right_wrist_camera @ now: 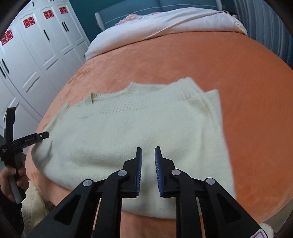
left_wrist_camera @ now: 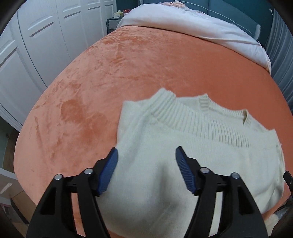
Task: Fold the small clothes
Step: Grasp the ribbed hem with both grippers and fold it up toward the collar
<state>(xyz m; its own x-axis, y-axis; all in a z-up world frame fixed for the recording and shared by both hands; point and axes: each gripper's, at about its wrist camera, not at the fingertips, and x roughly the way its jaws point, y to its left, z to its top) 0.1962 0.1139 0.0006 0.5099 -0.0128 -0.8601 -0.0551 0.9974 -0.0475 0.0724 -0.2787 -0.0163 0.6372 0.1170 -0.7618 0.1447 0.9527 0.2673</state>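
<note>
A cream ribbed-collar sweater (left_wrist_camera: 192, 146) lies on an orange bedspread (left_wrist_camera: 109, 82) near white wardrobe doors (right_wrist_camera: 36, 55).

This is a home bedroom, shown by a wide bed under an orange plush cover (left_wrist_camera: 128, 73) with a white duvet (right_wrist_camera: 164, 23) bunched at its head against a blue padded headboard (right_wrist_camera: 146, 7), beside white panelled wardrobe doors (right_wrist_camera: 36, 55) bearing red paper decorations (right_wrist_camera: 29, 22).

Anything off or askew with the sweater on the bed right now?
Nothing damaged. The cream sweater lies mostly flat on the orange bedspread, but its ribbed collar is rumpled and uneven. Both the left gripper and right gripper are open above it, holding nothing.
</note>
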